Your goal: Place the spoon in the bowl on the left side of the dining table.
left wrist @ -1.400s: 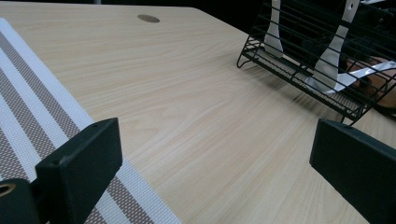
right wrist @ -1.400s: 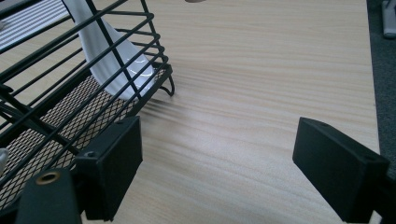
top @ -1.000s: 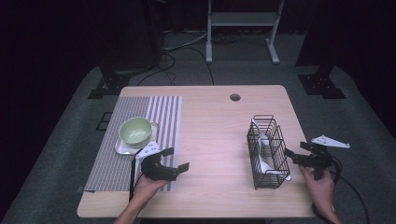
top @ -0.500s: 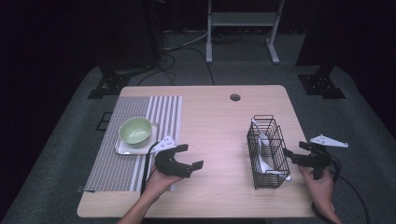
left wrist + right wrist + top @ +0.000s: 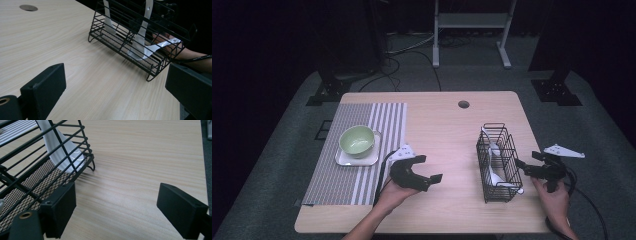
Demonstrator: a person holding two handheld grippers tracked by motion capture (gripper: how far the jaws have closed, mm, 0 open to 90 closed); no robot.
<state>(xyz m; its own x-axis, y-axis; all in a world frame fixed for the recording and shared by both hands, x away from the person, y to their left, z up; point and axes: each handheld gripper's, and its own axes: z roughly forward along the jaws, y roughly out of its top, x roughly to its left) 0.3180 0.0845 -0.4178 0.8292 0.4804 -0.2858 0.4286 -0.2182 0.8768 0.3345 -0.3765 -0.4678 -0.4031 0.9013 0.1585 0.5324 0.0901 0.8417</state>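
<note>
Rightward goes my left hand-held gripper [image 5: 425, 168], off the striped mat [image 5: 357, 150] onto bare tabletop [image 5: 447, 130], jaws wide, empty. Right hand-held gripper [image 5: 526, 165] hangs open at the wire basket's [image 5: 497, 155] three o'clock; white spoons [image 5: 140, 42] inside, partly hidden by bars.

centre: bare table [image 5: 447, 135] | right: wire basket [image 5: 498, 160] blocks (spoons inside) | left: bowl [image 5: 357, 140] on mat

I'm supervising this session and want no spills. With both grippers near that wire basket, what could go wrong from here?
The wire basket looks light, so the open right gripper beside it could nudge or tip it. The white spoons lean loosely inside and might rattle out. The open left gripper faces the basket and may push it toward the table edge.
</note>
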